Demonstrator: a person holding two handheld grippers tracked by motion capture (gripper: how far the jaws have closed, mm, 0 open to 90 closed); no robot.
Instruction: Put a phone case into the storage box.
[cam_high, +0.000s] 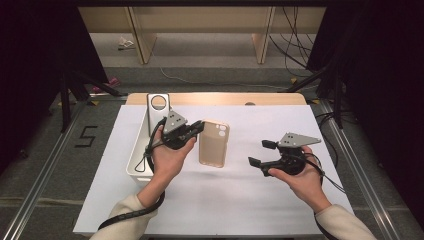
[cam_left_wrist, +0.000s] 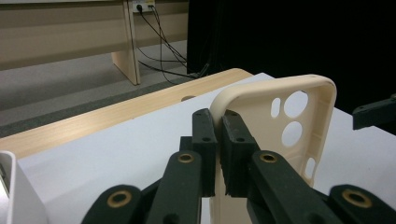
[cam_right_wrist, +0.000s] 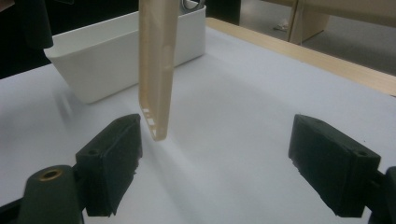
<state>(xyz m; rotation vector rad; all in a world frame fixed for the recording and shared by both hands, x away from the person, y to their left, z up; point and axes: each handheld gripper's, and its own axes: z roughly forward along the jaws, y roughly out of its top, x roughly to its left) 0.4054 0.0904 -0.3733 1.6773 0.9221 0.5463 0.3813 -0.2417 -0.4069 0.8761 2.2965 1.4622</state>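
White sheet over a wooden table (cam_high: 280, 98), dark surround, cables on the floor beyond. Left gripper (cam_left_wrist: 218, 135): jaws clamped on the side rim of a beige phone case (cam_left_wrist: 280, 135), held clear of the sheet, camera cut-outs uppermost. Right gripper (cam_right_wrist: 215, 163): jaws spread wide, nothing between them, apart from the case's lower end. White bin (cam_high: 142, 150) sits just beside the left hand. Recommendation: keep the left clamp firm and the case level; carry it over the bin rim before releasing, as the thin rim may twist.

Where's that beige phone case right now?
In the high view, the phone case hangs mid-table, pinched at its edge by the left claw, just right of the white bin.
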